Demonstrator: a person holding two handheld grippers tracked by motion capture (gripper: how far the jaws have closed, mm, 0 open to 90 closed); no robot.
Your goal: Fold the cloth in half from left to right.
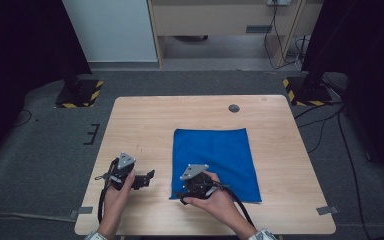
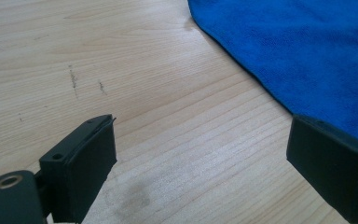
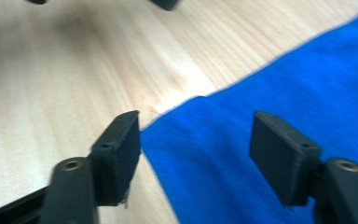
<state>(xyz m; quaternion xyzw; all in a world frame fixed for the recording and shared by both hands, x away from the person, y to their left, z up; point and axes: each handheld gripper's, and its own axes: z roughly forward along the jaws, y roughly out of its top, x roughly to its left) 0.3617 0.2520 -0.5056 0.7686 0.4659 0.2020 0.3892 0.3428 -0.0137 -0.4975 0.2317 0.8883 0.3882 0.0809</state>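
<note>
A blue cloth (image 1: 215, 160) lies flat on the wooden table (image 1: 145, 120), right of the middle. At its near left corner my right gripper (image 1: 182, 194) is held low by a hand. In the right gripper view the cloth (image 3: 261, 93) has that corner between the jaws of the right gripper (image 3: 196, 135); they stand apart and no pad presses on the fabric. My left gripper (image 1: 147, 177) is held over bare wood just left of the cloth. In the left gripper view the left gripper (image 2: 200, 135) is open and empty, with the cloth's edge (image 2: 298, 46) ahead to the right.
A small grey disc (image 1: 234, 108) sits in the tabletop near the far edge. Tape strips (image 1: 327, 210) mark the near corners. Two stands with yellow-and-black bases (image 1: 77, 92) rest on the floor beyond the table, with cables (image 1: 325, 125) at the right.
</note>
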